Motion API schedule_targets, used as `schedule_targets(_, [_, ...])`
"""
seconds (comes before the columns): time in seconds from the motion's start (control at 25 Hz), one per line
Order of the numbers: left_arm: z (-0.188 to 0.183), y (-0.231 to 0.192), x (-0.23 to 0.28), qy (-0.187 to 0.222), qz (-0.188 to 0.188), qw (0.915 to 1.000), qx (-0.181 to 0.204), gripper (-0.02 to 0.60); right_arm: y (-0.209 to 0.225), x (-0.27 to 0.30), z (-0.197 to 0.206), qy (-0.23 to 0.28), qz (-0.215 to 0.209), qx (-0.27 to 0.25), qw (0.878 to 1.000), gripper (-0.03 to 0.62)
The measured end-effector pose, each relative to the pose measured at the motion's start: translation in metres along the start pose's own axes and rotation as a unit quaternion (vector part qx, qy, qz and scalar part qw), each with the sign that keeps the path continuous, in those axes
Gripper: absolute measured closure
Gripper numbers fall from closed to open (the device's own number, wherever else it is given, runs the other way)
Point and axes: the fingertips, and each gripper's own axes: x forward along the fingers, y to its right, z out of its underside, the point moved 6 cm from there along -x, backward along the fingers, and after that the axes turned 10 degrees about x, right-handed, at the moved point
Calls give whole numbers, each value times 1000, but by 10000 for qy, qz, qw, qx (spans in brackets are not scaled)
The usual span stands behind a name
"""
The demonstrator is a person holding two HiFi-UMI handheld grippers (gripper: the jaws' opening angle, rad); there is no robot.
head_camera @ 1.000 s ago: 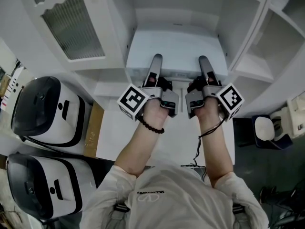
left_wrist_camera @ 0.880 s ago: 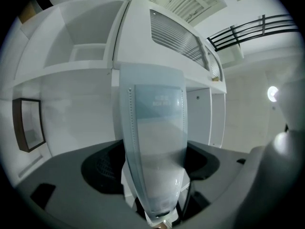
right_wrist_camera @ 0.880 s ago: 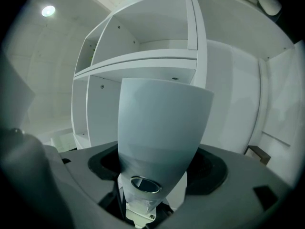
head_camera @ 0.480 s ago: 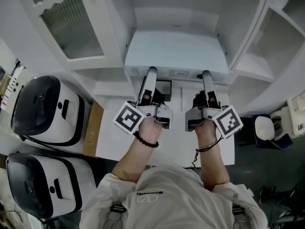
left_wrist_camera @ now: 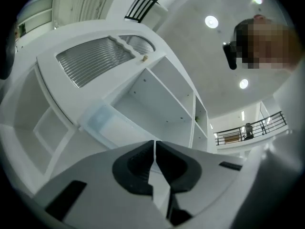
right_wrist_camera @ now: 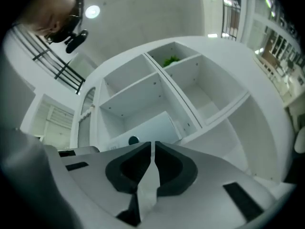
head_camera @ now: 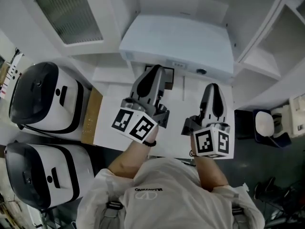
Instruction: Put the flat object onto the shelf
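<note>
Shelf and its load
White shelf unit [head_camera: 259, 30], open compartments. Flat white object [head_camera: 178, 42] lies flat on the middle compartment's board, its front edge, with a dark round spot, facing outward. White tabletop [head_camera: 108, 98] sits just below.

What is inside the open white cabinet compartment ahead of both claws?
A flat pale rectangular box lies there, spanning most of its width. Anything beneath the box is hidden; the white back wall shows beyond it.

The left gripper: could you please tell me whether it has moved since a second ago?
Yes. The left gripper has drawn back off the flat white rectangular box, toward the person; its jaws have just been closing on nothing.
</note>
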Motion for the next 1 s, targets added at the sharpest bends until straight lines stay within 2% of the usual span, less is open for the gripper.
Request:
schedule_targets(0.12, [3,-2,5,-17,14,10000,35,563,-21,-3,-11,317,-406,-367,9980,574])
schedule_targets(0.24, [5,-4,11,-11,-40,10000,-16,563,-31,13,-16,134,-699,-225,9972,582])
schedule_targets(0.36, [8,-5,18,-16,-87,10000,-45,566,-24,32,-10,-216,-625,155,9977,583])
schedule_targets(0.44, [11,-7,23,-39,-75,9999,-134,566,-18,40,-7,-265,-539,291,9978,584])
schedule_targets(0.68, [17,-9,43,-76,-6,9997,-240,566,-3,65,-10,-312,-311,519,9977,583])
schedule_targets(1.0, [25,-18,67,-115,10,9992,-387,566,13,93,-11,-380,-201,572,9974,584])
